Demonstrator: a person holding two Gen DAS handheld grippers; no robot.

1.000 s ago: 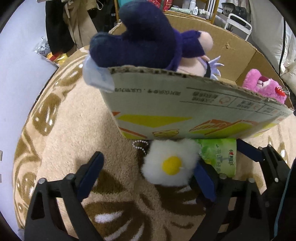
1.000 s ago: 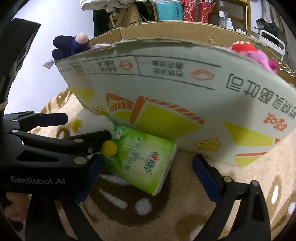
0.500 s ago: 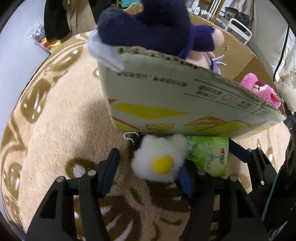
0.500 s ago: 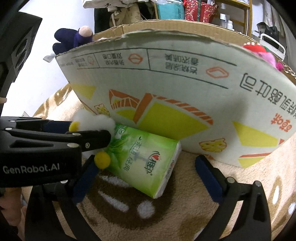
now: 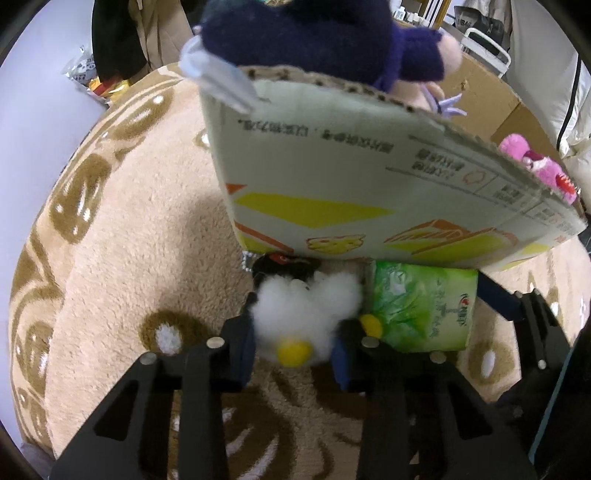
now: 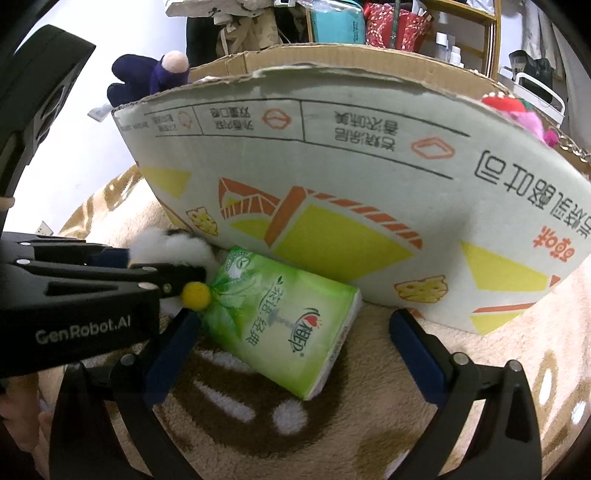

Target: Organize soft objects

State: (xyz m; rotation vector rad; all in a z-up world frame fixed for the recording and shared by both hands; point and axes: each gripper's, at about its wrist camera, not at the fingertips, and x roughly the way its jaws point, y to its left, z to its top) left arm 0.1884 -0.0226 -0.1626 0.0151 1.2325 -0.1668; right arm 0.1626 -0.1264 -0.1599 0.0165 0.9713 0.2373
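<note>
beige patterned rug (image 5: 129,258) is lying under everything. my left gripper (image 5: 293,345) is clamping the white fried-egg plush (image 5: 306,314); my right gripper (image 6: 291,339) is sitting spread around the green tissue pack (image 6: 280,317), beside the cardboard box (image 6: 332,177).

Indoor light looks even and moderate to me, no harsh glare. I see a soft shadow on the rug (image 5: 122,266) under the cardboard box (image 5: 332,184). Heavy fisheye bending with black corners on both views. Left wrist view is motion-smeared, navy plush (image 5: 314,33) soft. Right wrist view is sharper; box print reads clearly.
</note>
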